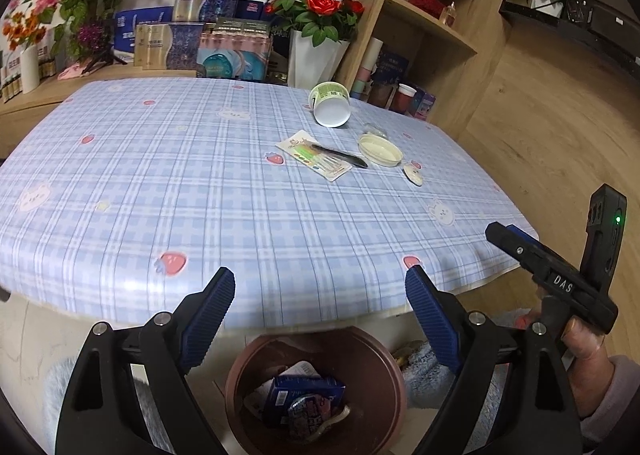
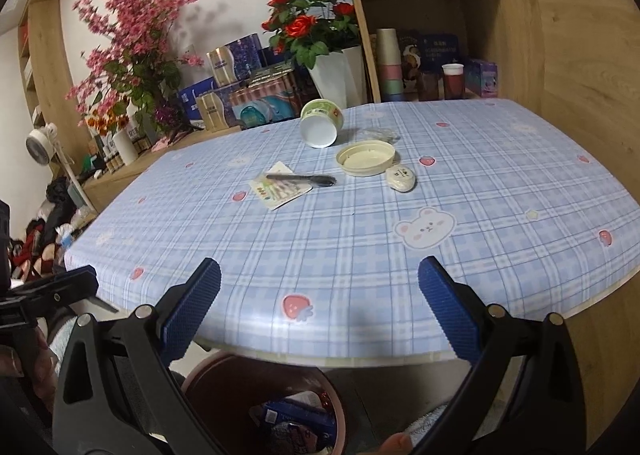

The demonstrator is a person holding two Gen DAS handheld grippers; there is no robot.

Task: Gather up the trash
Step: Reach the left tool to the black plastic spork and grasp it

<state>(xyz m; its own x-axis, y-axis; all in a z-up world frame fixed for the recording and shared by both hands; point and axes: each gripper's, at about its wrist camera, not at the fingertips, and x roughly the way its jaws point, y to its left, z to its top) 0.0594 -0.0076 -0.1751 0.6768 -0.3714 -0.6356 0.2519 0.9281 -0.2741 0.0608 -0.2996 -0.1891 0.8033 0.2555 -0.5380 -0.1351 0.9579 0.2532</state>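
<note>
The checked table (image 1: 208, 191) carries the remaining trash in a cluster on its far right: a tipped cup (image 1: 331, 103), a round lid (image 1: 380, 151), a flat packet (image 1: 316, 157) with a black pen (image 1: 340, 155) across it, and a small wrapper (image 1: 413, 172). The brown bin (image 1: 316, 391) below the near edge already holds wrappers. Both the left gripper (image 1: 320, 287) and right gripper (image 2: 320, 283) hover spread and empty at that edge, so the step looks like a fresh reach, which calls for crossing the table to close on one piece.

cup (image 1: 330, 103): 1 (tipped) | lid (image 1: 380, 150): 1 | pen (image 1: 340, 156): 1 | wrapper (image 1: 316, 160): 1 | bin (image 1: 316, 387): 1
</note>
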